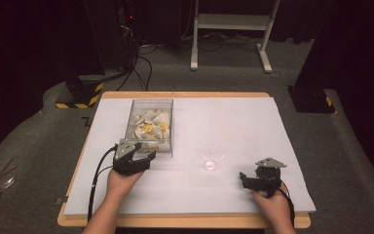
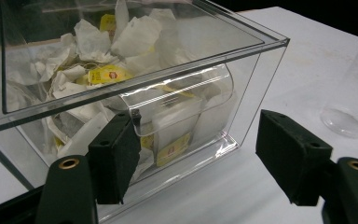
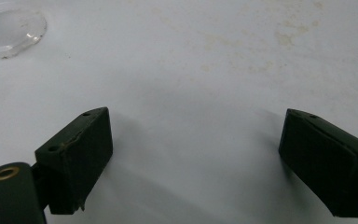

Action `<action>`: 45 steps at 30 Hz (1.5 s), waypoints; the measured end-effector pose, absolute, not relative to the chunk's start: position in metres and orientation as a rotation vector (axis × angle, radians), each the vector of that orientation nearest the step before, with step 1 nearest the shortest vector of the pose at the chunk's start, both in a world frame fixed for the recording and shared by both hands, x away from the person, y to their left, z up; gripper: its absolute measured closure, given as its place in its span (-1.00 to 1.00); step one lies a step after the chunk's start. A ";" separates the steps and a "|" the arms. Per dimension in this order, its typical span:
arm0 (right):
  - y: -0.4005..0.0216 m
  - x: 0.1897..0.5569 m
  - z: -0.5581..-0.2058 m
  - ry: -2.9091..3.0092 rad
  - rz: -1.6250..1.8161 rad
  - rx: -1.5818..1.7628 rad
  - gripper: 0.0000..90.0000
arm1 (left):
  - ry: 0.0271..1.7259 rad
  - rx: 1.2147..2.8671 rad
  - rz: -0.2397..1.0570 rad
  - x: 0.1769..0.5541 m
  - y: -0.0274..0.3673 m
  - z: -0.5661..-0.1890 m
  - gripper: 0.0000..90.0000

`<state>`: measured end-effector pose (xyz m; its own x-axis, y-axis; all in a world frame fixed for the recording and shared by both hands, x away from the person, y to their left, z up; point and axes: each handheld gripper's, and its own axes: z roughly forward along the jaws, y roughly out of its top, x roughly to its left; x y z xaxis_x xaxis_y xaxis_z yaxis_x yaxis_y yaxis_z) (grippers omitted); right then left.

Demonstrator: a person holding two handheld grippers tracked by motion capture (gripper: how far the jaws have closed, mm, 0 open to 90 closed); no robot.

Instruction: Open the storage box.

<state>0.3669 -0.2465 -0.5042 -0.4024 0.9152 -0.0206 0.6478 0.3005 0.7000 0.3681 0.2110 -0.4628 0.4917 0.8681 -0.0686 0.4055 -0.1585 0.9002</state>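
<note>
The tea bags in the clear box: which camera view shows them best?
The left gripper view: the tea bags appear close through the clear box, with yellow tags readable as tags. The high view shows them small, from above. The right gripper view looks at bare table.

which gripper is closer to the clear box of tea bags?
Left. The left gripper sits right at the near end of the clear box, jaws open. The right gripper rests far off to the right, past the glass.
</note>
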 end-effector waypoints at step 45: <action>-0.246 0.367 -0.504 2.154 0.860 1.386 -0.78 | 1.064 1.769 0.570 0.336 0.214 -0.462 -0.22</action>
